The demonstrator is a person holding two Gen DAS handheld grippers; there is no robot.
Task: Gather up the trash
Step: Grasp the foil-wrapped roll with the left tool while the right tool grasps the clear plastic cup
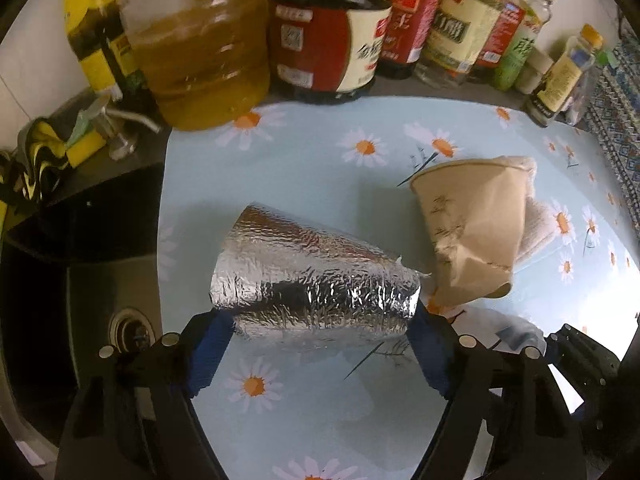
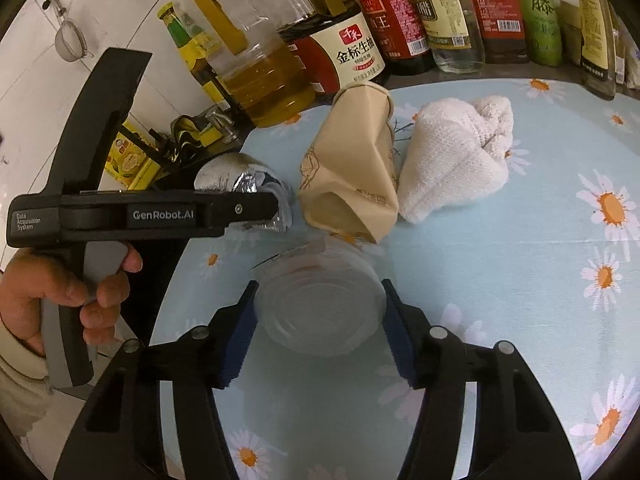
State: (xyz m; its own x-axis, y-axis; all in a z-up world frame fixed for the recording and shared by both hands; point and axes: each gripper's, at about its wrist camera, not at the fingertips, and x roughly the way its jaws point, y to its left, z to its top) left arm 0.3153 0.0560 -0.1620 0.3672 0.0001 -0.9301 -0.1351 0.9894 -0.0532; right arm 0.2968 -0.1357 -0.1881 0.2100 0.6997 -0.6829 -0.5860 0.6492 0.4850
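Left gripper [image 1: 320, 344] sits low in the left wrist frame, jaws spread wide with the silver foil cup [image 1: 316, 276] lying on its side between the blue pads [image 1: 208, 356], both pads pressed to its base. The cup's mouth points toward the upper left of the frame. Just right of it, touching at the base, the crushed brown paper cup [image 1: 472, 232] lies tilted, a white cloth [image 1: 536, 220] peeking out behind.

Over to the right wrist frame: the right gripper [image 2: 320, 320] at bottom centre has a clear plastic cup [image 2: 320, 312] between its pads, jaws wide and closed against its sides. Directly above, the brown paper cup [image 2: 352, 172] lies on the daisy-print tablecloth [image 2: 500, 280], the white cloth [image 2: 452, 156] bunched beside it to the right. At left, a hand [image 2: 60, 292] grips the left gripper's handle, foil cup [image 2: 240, 176] showing behind it.

Bottles line the top edge: an oil jug [image 1: 196, 52], a soy sauce jar [image 1: 324, 44]. A sink [image 1: 80, 280] shows at lower left in the left wrist frame.
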